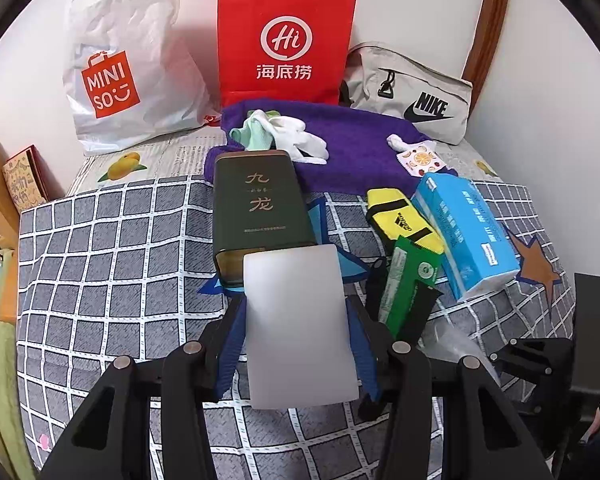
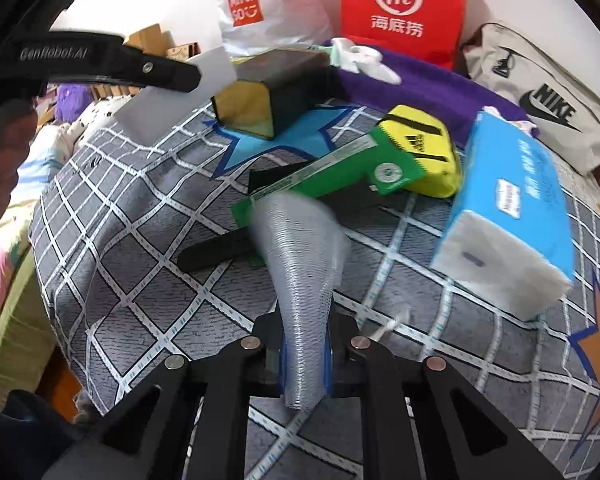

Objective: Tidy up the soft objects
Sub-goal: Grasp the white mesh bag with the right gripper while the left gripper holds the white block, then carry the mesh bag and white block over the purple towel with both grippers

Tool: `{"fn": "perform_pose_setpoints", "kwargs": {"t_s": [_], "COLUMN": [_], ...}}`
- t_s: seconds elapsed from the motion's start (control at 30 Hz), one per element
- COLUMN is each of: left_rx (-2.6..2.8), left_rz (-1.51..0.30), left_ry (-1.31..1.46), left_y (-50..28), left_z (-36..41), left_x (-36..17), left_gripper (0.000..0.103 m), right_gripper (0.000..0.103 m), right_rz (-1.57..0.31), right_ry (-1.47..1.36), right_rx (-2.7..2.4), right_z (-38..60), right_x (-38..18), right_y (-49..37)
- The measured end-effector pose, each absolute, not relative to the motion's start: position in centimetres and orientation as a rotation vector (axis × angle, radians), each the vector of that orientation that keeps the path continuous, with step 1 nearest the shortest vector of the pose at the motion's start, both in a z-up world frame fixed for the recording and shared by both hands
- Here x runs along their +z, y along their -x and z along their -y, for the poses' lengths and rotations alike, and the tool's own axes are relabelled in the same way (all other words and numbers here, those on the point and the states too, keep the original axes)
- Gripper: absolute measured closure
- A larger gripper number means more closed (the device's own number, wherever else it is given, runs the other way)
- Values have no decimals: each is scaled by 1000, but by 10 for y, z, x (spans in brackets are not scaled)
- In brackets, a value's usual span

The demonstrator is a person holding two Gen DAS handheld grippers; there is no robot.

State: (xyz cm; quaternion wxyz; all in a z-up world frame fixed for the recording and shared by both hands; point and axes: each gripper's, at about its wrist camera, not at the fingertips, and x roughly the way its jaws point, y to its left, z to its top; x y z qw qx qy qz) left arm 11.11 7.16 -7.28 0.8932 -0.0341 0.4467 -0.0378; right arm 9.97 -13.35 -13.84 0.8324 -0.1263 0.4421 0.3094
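On the bed [image 1: 112,240], covered in a grey checked sheet with star patches, little looks sorted yet: the soft things lie scattered, so in my judgement most of the task is left.

At far left a crinkled white Miniso plastic bag [image 1: 120,64] leans on the wall, then a stiff red paper bag [image 1: 286,40]. Before it a fuzzy purple towel [image 1: 360,152] lies spread, with limp white gloves [image 1: 300,136] bunched on it. A rigid dark green tin [image 1: 260,204] lies open-mouthed toward the camera.

The left tongs [image 1: 300,328] are clenched on a smooth, translucent white sheet [image 1: 296,320], flat and rectangular, held up before the tin.

Further right lie a yellow Adidas sock pack [image 1: 404,220], a green card pack [image 1: 408,284], and a glossy blue tissue pack [image 1: 464,232], soft-cornered. A grey fabric Nike pouch [image 1: 416,96] slumps at the wall.

The right tongs [image 2: 304,356] grasp a ribbed, clear plastic wrap [image 2: 300,264] that flares into a cone above the sheet, near the green card pack.
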Motion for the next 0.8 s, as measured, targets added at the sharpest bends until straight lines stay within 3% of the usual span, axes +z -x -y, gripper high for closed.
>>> {"fn": "perform_pose_setpoints", "kwargs": {"t_s": [0.8], "left_rx": [-96], "left_rz": [-861], "left_ry": [85], "left_y": [-150], "left_z": [-66], "left_x": [-26], "left_gripper": [56], "right_gripper": [91], "right_rz": [-842], "right_ry": [132], "right_rx": [532], "right_z": [197], "right_x": [-47], "right_y": [-158]}}
